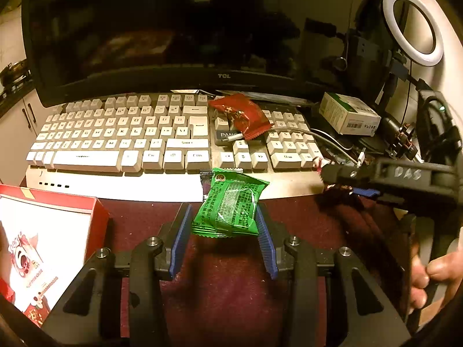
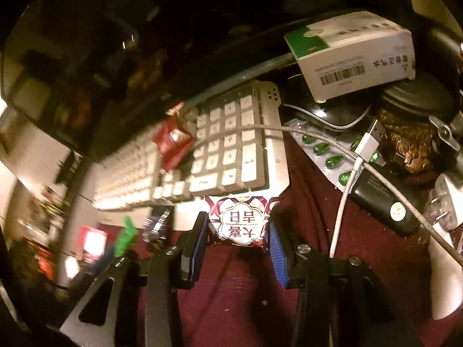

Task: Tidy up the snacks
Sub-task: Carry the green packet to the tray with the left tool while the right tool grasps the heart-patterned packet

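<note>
My left gripper point(image 1: 225, 217) is shut on a green snack packet point(image 1: 231, 206), held between the blue pads above the dark red cloth. A red snack packet point(image 1: 241, 114) lies on the keyboard point(image 1: 115, 136) by the number pad; it also shows in the right wrist view point(image 2: 170, 143). A red and white snack box point(image 1: 43, 240) sits at the lower left. My right gripper point(image 2: 238, 228) is shut on a dark red and white snack packet point(image 2: 240, 225) in front of the keyboard's right end point(image 2: 254, 156). The right gripper shows at the right of the left wrist view point(image 1: 332, 173).
A TCL monitor point(image 1: 173, 29) stands behind the keyboard. A white and green carton point(image 1: 350, 112), a ring light point(image 1: 412, 26), cables point(image 2: 347, 179), a blister pack of green capsules point(image 2: 327, 156) and a black device point(image 2: 385, 199) crowd the right side.
</note>
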